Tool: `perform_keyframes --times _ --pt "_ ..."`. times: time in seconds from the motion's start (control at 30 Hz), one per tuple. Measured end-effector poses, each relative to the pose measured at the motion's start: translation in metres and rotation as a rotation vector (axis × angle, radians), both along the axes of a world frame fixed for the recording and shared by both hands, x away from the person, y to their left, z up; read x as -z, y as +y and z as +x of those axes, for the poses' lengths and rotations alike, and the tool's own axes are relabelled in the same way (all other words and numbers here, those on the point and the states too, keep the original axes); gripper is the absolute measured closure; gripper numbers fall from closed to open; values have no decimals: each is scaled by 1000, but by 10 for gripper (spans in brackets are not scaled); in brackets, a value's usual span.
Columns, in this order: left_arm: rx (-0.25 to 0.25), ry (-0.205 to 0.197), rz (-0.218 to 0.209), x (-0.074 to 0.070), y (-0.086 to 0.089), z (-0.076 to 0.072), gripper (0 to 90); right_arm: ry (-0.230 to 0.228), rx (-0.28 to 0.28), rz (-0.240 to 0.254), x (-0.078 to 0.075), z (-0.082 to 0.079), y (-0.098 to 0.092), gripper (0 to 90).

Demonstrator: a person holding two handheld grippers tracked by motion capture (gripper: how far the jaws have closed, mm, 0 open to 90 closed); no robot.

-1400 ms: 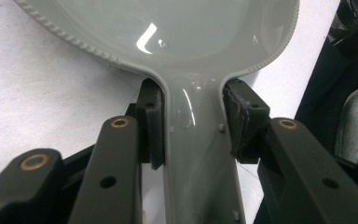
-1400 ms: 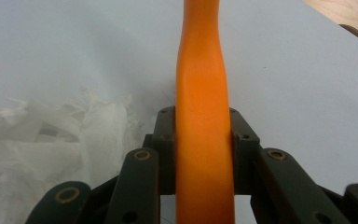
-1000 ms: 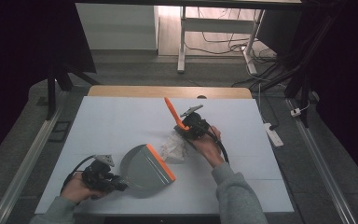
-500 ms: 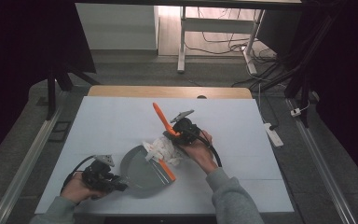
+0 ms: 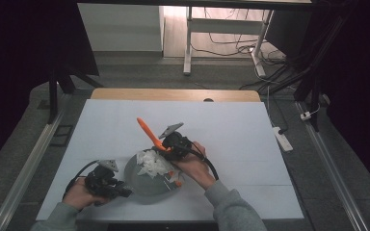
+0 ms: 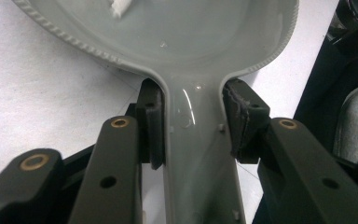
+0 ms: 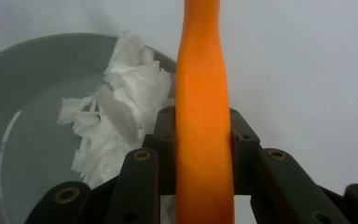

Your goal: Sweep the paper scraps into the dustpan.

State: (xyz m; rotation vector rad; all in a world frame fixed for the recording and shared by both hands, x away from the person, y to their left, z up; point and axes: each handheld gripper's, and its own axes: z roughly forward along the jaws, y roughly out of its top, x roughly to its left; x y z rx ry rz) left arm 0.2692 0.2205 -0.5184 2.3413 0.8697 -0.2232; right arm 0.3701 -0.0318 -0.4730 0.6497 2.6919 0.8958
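A grey dustpan (image 5: 144, 187) lies on the white table near its front edge, and my left gripper (image 5: 118, 188) is shut on its handle. In the left gripper view the pads (image 6: 151, 126) press both sides of the grey handle (image 6: 198, 149). My right gripper (image 5: 167, 144) is shut on an orange tool handle (image 5: 146, 129) that points up and to the left. In the right gripper view the orange handle (image 7: 203, 93) runs up between the jaws. Crumpled white paper scraps (image 5: 153, 163) lie on the pan's right part, over its orange lip (image 5: 175, 174). The tool's lower end is hidden.
The white table top (image 5: 231, 125) has free room to the right and at the back. A wooden strip (image 5: 173, 95) edges its far side. A white power strip (image 5: 282, 136) lies on the floor to the right.
My right gripper has moved left and nearer with the orange handle. The paper scraps have gone from beside the pan onto it. The left gripper and pan have stayed put.
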Motion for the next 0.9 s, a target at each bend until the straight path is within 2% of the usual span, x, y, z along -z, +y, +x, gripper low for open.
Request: perform_keyframes --times 0.13,0.23,0.47,0.6,0.77,0.9 --pt "1 0 0 0 0 0 617 -15 -34 -10 0 -10 6 700" --pt "1 0 0 0 0 0 617 -17 -26 7 -4 -11 4 699" --pt "2 1 0 0 0 0 616 -40 48 67 -18 -2 -17 699" --pt "1 1 -1 0 0 0 616 -54 93 86 -25 4 -33 699" --pt "1 1 -1 0 0 0 617 -58 145 89 -29 12 -49 699" --pt "1 1 0 0 0 0 616 -50 189 65 -24 22 -60 699"
